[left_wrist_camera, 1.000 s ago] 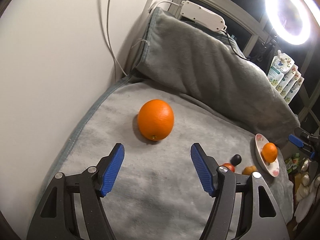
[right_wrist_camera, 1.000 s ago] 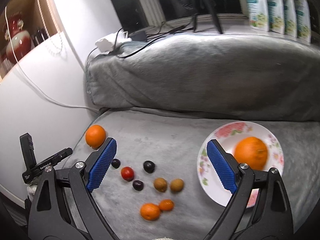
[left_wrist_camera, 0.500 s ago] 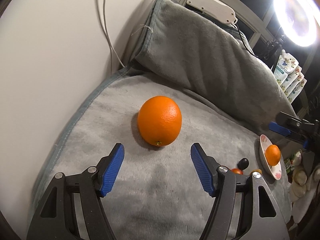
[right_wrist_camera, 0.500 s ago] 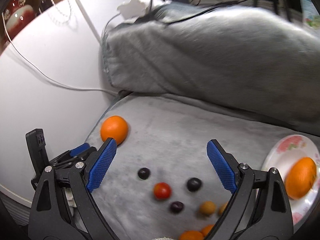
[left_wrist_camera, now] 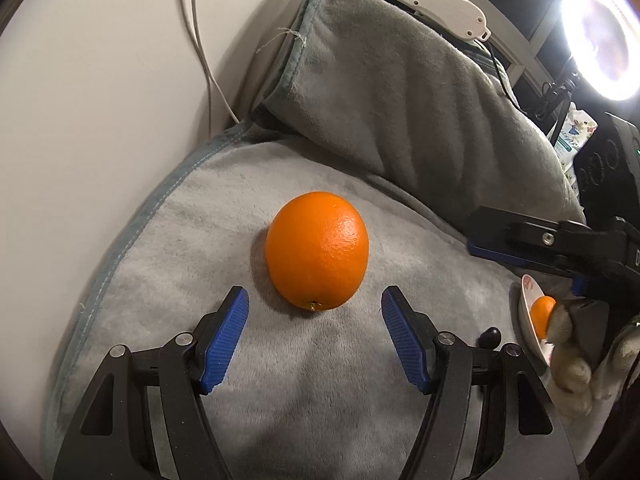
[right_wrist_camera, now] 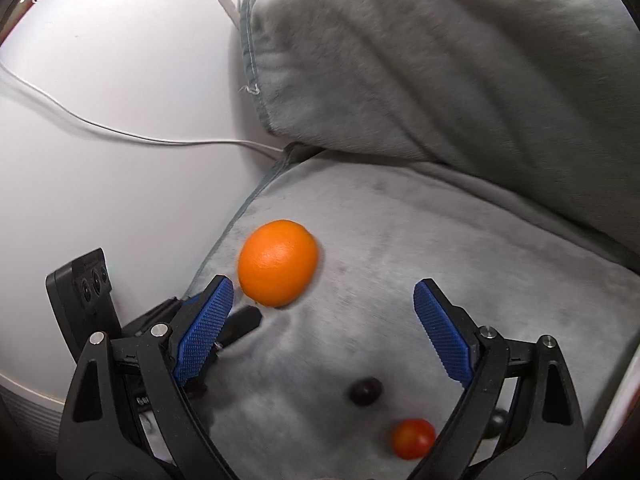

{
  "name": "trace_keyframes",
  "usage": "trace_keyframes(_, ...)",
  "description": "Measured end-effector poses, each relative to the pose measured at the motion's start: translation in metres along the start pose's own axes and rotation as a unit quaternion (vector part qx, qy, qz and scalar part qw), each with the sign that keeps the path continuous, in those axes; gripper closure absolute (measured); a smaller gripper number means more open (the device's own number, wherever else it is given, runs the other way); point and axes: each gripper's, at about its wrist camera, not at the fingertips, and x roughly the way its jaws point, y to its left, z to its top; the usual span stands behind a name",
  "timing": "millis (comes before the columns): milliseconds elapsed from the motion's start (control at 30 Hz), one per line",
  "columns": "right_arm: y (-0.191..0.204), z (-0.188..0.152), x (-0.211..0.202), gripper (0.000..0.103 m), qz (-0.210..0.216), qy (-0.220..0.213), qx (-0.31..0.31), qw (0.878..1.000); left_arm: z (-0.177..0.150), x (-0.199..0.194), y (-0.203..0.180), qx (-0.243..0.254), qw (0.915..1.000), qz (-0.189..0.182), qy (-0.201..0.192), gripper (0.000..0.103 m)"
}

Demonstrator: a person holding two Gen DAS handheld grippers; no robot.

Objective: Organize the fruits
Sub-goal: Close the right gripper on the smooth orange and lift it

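Observation:
A large orange [left_wrist_camera: 317, 251] lies on the grey blanket [left_wrist_camera: 280, 408] near the white wall. My left gripper [left_wrist_camera: 313, 295] is open, its blue pads flanking the orange's near end without touching it. In the right wrist view the same orange [right_wrist_camera: 278, 262] sits ahead and left of my open right gripper [right_wrist_camera: 324, 284], which has nothing between its pads. A dark grape [right_wrist_camera: 365, 391] and a red tomato [right_wrist_camera: 413, 438] lie just below it. A flowered plate [left_wrist_camera: 527, 312] at the right holds a second orange [left_wrist_camera: 541, 316].
A folded grey blanket roll [left_wrist_camera: 400, 100] rises behind the fruit. The white wall [left_wrist_camera: 100, 100] with a hanging cable [left_wrist_camera: 204, 60] borders the left. A white power strip [left_wrist_camera: 432, 4] and a ring light [left_wrist_camera: 600, 36] are at the back. One dark fruit [left_wrist_camera: 490, 336] lies near the plate.
My left gripper has crept closer to the large orange. My right gripper has swung left and down, away from the plate toward that orange; the plate has left its view.

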Motion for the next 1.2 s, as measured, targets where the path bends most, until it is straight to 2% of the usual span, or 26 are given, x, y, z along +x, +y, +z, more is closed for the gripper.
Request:
trace_keyframes(233,-0.004,0.010,0.029,0.011,0.027,0.020,0.028,0.999,0.003,0.007,0.007,-0.018,0.9998,-0.009,0.008,0.034)
trace_keyframes(600,0.008,0.016,0.060,0.019,0.053,0.041,0.033,0.997,0.005,0.016,0.012,-0.029,0.9994,-0.015,0.015,0.034)
trace_keyframes(1067,0.020,0.020,0.077,0.022,0.067,0.056,0.033,0.996,0.007,0.021,0.013,-0.030,0.9990,-0.020,0.025,0.036)
trace_keyframes(1200,0.020,0.019,0.082,0.030,0.070,0.063,0.037,0.995,0.008,0.022,0.014,-0.032,0.9988,-0.024,0.027,0.038)
